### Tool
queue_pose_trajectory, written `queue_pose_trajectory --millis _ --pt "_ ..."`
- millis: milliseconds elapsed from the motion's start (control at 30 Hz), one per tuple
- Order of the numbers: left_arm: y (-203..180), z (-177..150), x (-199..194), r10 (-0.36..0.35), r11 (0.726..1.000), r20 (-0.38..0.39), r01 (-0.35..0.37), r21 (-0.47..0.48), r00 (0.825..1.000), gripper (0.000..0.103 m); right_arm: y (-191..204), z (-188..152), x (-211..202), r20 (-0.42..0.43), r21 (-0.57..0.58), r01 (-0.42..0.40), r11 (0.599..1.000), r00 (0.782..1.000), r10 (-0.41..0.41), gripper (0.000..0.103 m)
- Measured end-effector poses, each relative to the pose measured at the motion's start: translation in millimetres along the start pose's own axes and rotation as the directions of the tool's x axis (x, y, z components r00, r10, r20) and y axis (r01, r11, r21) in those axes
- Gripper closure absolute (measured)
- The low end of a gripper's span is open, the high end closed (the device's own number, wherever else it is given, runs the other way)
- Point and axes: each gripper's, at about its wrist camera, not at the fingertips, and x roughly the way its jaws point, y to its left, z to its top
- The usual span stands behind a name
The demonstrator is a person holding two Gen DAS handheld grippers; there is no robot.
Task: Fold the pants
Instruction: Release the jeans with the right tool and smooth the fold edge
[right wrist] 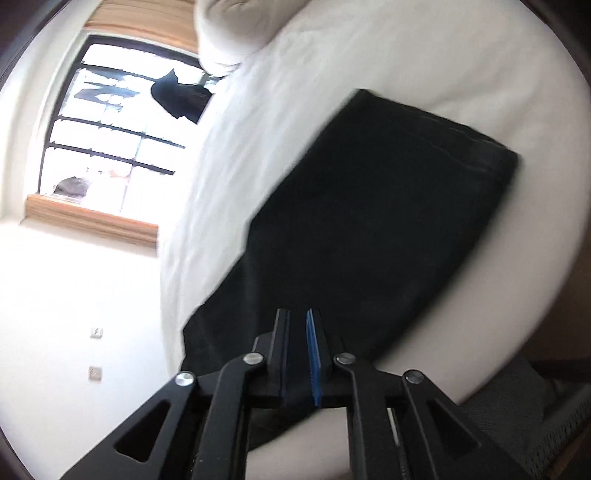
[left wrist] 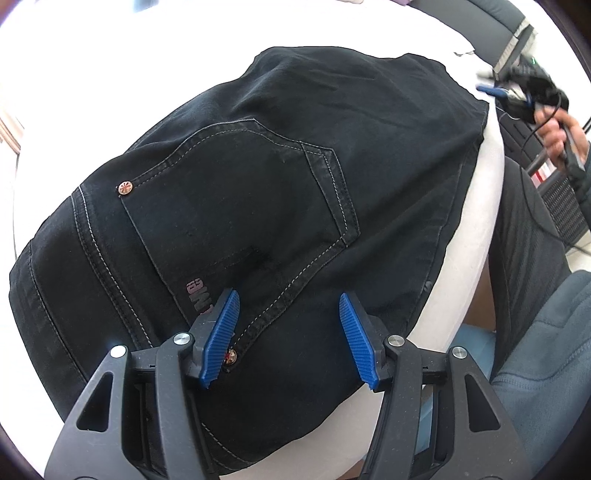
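Observation:
Black jeans (left wrist: 240, 192) lie folded on a white bed (left wrist: 469, 236), back pocket up, with copper rivets. My left gripper (left wrist: 290, 321) is open just above the pocket's lower corner, blue pads (left wrist: 221, 332) apart, holding nothing. In the right wrist view the same pants (right wrist: 369, 221) appear as a dark folded block on the bed (right wrist: 332, 55). My right gripper (right wrist: 297, 332) has its jaws nearly together over the pants' near end, and dark cloth seems to sit between them. The right gripper also shows far off in the left wrist view (left wrist: 524, 92), held in a hand.
A pillow (right wrist: 236, 29) lies at the head of the bed. A window (right wrist: 110, 136) with a wooden sill is on the left wall. The person's legs (left wrist: 528, 229) and a grey chair (left wrist: 546, 350) stand beside the bed's right edge.

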Motion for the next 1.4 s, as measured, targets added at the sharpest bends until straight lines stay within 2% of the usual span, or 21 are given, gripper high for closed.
queue_pose_trajectory --millis 33,67,133,167,200,233,267,367,433,500,600,633,700,767,833,933,1100,1133,1233,1300,1400 --pt "-1 1 0 0.008 1.000 0.000 -0.008 -0.008 1.000 0.048 10 4 15 -0.025 -0.042 -0.033 0.999 0.999 0.032 0.053" --pt "-3 1 0 0.014 1.000 0.001 -0.014 -0.018 1.000 0.048 14 9 31 -0.051 -0.074 -0.059 0.996 0.997 0.055 0.043" --pt "-4 2 -1 0.021 0.999 0.006 -0.021 -0.038 1.000 0.048 -2 24 60 -0.082 -0.066 -0.024 0.998 0.996 0.019 0.043" --pt "-4 2 -2 0.023 0.999 0.008 -0.023 -0.047 1.000 0.048 -21 34 70 -0.090 -0.025 0.019 1.000 0.996 -0.021 0.044" --pt "-5 3 -4 0.026 0.998 0.012 -0.026 -0.054 1.000 0.048 -42 47 72 -0.073 0.029 0.019 0.999 0.997 -0.017 0.055" --pt "-6 4 -8 0.035 0.998 0.013 -0.034 -0.061 0.999 0.048 -62 61 69 -0.039 0.086 0.018 0.996 0.999 -0.015 0.082" --pt "-7 5 -12 0.048 0.997 0.011 -0.047 -0.064 0.999 0.047 -79 73 59 0.014 0.141 0.035 0.989 0.999 -0.037 0.096" --pt "-14 13 -33 0.075 0.995 0.038 -0.072 -0.075 0.996 0.047 -116 107 21 0.183 0.249 0.051 0.967 0.978 -0.099 0.096" --pt "-17 27 -53 0.078 0.992 0.100 -0.067 -0.103 0.992 0.047 -121 123 8 0.205 0.254 0.127 0.959 0.962 -0.182 0.096" --pt "-21 45 -70 0.054 0.992 0.172 -0.032 -0.125 0.984 0.047 -98 115 10 0.187 0.210 0.135 0.968 0.967 -0.175 0.089" --pt "-37 74 -69 -0.037 0.993 0.234 0.061 -0.099 0.972 0.047 -50 86 31 0.039 0.067 -0.009 0.998 0.999 0.007 0.080" --pt "-46 84 -61 -0.058 0.994 0.234 0.077 -0.076 0.971 0.047 -38 71 46 -0.036 0.053 -0.052 0.997 0.998 0.054 0.071" --pt "-60 103 -41 -0.074 0.996 0.223 0.085 -0.039 0.972 0.047 -19 43 82 -0.170 0.007 -0.069 0.998 0.983 0.070 0.068" --pt "-66 121 -19 -0.094 0.993 0.215 0.106 -0.044 0.972 0.047 -20 36 108 -0.200 0.006 -0.062 0.998 0.978 0.062 0.068" --pt "-63 140 -2 -0.114 0.988 0.206 0.132 -0.080 0.972 0.047 -35 55 120 -0.137 0.070 -0.083 0.994 0.986 0.091 0.079" --pt "-59 168 19 -0.130 0.984 0.198 0.152 -0.097 0.971 0.047 -62 97 122 -0.018 0.138 -0.009 0.990 1.000 0.011 0.103" --pt "-49 190 55 -0.079 0.984 0.171 0.105 -0.146 0.982 0.047 -67 122 90 0.079 0.120 0.116 0.986 0.989 -0.126 0.103" --pt "-43 188 60 -0.082 0.981 0.168 0.110 -0.163 0.982 0.047 -56 115 78 0.084 0.098 0.099 0.990 0.991 -0.108 0.094" --pt "-34 178 74 -0.091 0.973 0.167 0.124 -0.197 0.982 0.047 -14 82 75 -0.007 0.024 -0.107 0.994 0.994 0.107 0.089" --pt "-27 176 81 -0.100 0.967 0.184 0.139 -0.214 0.978 0.047 29 49 108 -0.157 -0.041 -0.164 0.986 0.975 0.156 0.073" --pt "-30 174 76 -0.079 0.974 0.187 0.116 -0.196 0.979 0.047 66 11 168 -0.332 -0.118 -0.182 0.976 0.934 0.134 0.072"
